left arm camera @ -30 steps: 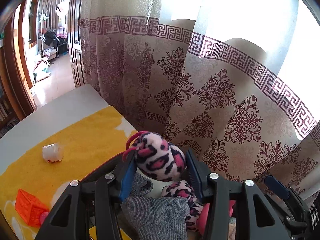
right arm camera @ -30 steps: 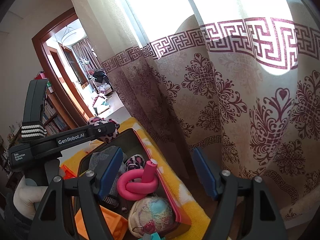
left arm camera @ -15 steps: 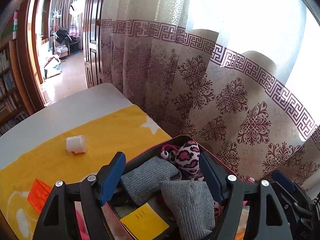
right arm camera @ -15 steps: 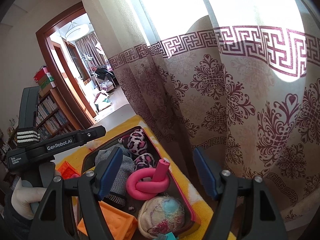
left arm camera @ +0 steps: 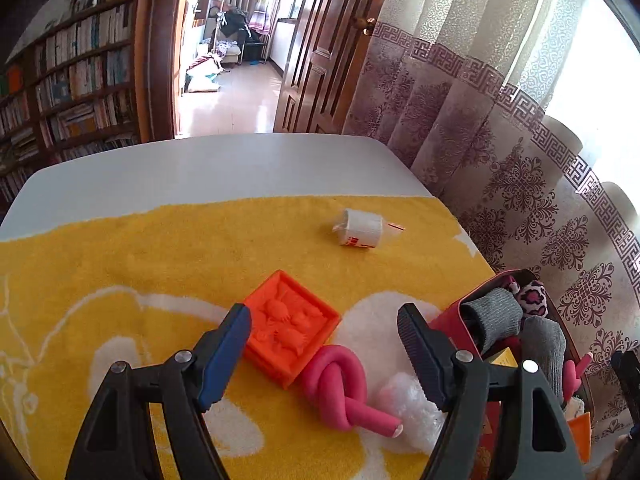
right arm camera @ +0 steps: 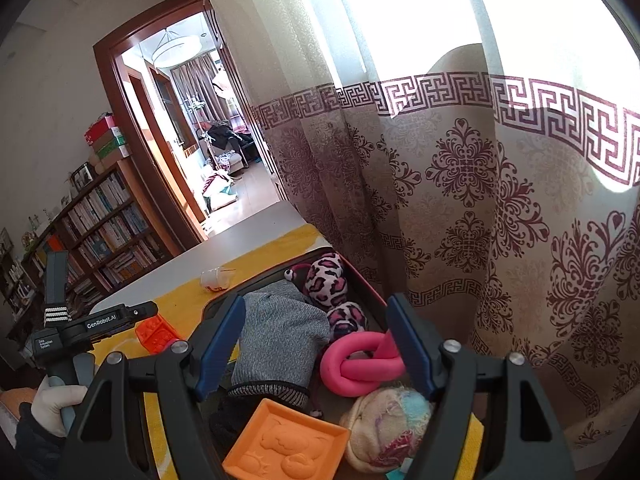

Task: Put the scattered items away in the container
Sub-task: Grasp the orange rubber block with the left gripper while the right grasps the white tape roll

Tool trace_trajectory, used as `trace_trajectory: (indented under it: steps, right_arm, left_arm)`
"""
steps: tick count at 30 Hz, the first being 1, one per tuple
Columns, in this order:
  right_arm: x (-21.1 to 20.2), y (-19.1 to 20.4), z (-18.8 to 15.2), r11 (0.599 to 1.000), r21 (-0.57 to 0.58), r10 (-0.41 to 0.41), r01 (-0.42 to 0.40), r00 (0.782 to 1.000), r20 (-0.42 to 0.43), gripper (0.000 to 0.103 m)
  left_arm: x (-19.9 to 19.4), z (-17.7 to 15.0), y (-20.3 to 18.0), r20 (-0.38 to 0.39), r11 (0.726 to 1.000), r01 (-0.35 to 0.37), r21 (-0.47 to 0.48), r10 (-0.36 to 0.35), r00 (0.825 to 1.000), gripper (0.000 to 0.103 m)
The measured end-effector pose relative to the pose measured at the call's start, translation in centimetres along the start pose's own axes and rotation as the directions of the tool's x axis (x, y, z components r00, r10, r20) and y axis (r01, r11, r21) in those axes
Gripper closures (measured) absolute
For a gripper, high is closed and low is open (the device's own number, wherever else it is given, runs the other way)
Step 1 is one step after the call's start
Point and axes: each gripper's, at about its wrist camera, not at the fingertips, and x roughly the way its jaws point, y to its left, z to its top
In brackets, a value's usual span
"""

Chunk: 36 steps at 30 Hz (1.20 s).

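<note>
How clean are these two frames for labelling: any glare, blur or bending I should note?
Left wrist view: sharp; fisheye bends the table edge and bookshelves; window behind the curtain blown out at upper right. Right wrist view: sharp too, the window glare whites out the upper curtain, and the container interior sits in shade.

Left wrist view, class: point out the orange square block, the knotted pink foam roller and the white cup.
orange square block [left arm camera: 291, 326], left wrist view, embossed top.
knotted pink foam roller [left arm camera: 338, 384], left wrist view, knot.
white cup [left arm camera: 360, 233], left wrist view, side wall.

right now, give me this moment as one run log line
left gripper: jaws just opened, empty | right gripper: open, empty | leopard plush: in container | outside: orange block, pink knot, white bottle
</note>
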Motion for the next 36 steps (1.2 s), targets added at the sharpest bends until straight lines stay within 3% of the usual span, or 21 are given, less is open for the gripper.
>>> trace_trajectory:
  steps: [6,11,14,22,24,26,31,36]
  right_arm:
    - [0.5,2.4,-0.3,0.999,-0.046,0.011,-0.012,1.000,-0.015,0.027]
    - [1.0,3.9,-0.7,0.997,-0.080,0.014,-0.016,0.999,-0.032,0.026]
    - [1.2,4.6,-0.8,0.996,-0.093,0.012,-0.015,0.999,-0.039,0.026]
    - [1.7,7.0,-0.6,0.987,-0.157,0.031,-0.043,0.996,-0.080,0.026]
    - [1.8,7.8,-0.3,0.982,-0.179,0.042,-0.058,0.995,-0.089,0.026]
    - [1.9,8.6,0.1,0.978,-0.194,0.062,-0.081,0.992,-0.106,0.026]
    - [3.6,10.7,1.3,0.968,-0.207,0.104,-0.140,0.979,-0.176,0.026]
    - [6.8,13.9,2.7,0.948,-0.276,0.090,-0.161,0.963,-0.252,0.026]
  left_arm:
    - [0.2,-0.6,2.6,-0.005,0.999,0.008,-0.039,-0.008,1.000,0.026]
    - [1.1,-0.8,1.9,-0.010,0.998,0.024,0.057,-0.023,1.000,0.026]
    - [2.1,-0.9,1.7,-0.018,0.993,-0.002,0.122,0.004,1.000,0.026]
    - [4.0,-1.0,2.0,-0.050,0.987,0.048,0.151,-0.041,0.998,0.025]
    - [4.1,-1.1,2.3,-0.044,0.988,0.066,0.142,-0.060,0.997,0.026]
    - [4.1,-1.2,2.7,-0.032,0.988,0.084,0.130,-0.081,0.996,0.040]
    - [3.5,-1.2,3.5,-0.008,0.991,0.097,0.093,-0.096,0.995,0.041]
    - [2.5,-0.5,5.1,0.021,0.995,0.089,0.033,-0.090,0.996,0.041]
